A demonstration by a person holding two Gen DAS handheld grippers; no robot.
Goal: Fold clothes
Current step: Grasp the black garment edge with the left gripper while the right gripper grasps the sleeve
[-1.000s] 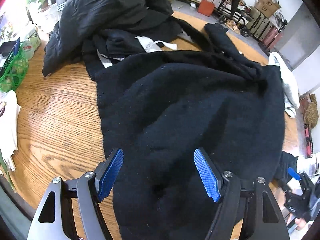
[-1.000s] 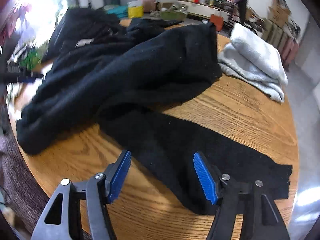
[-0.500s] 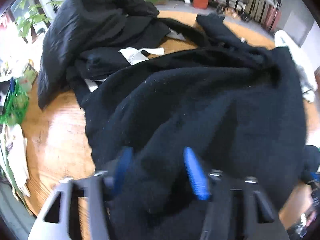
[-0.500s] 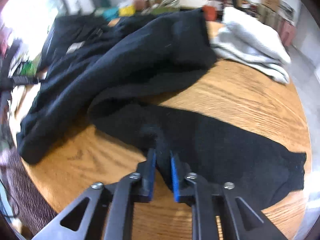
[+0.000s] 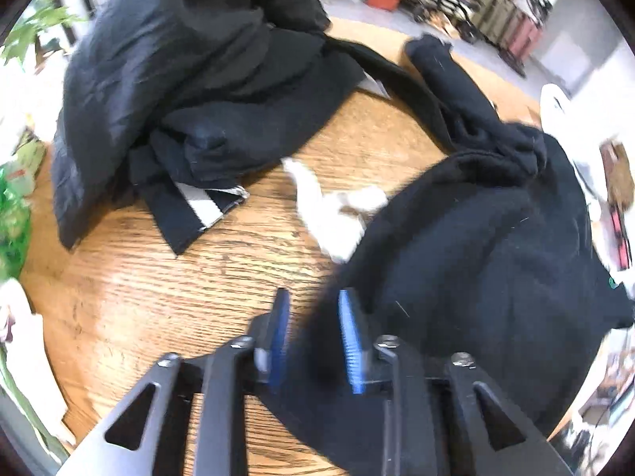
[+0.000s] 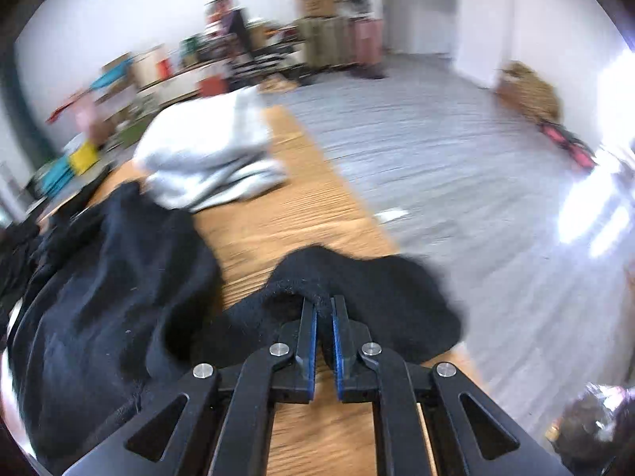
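A black sweater lies bunched on the right half of the round wooden table. My left gripper points steeply down at its near left edge. A thick fold of the black fabric sits between the blue pads while the jaws are opening. In the right wrist view my right gripper is shut on the sweater's black sleeve, which humps up over the fingertips. The sweater's body spreads to the left of it.
A heap of other black clothes fills the far left of the table, and a white cloth lies beside the sweater. A folded pale grey garment sits behind. The table edge drops to grey floor.
Both grippers closed on black fabric. The left one pulled the sweater's edge to the right, baring wood and the white cloth. The right one rolled and swung with the sleeve toward the table's edge.
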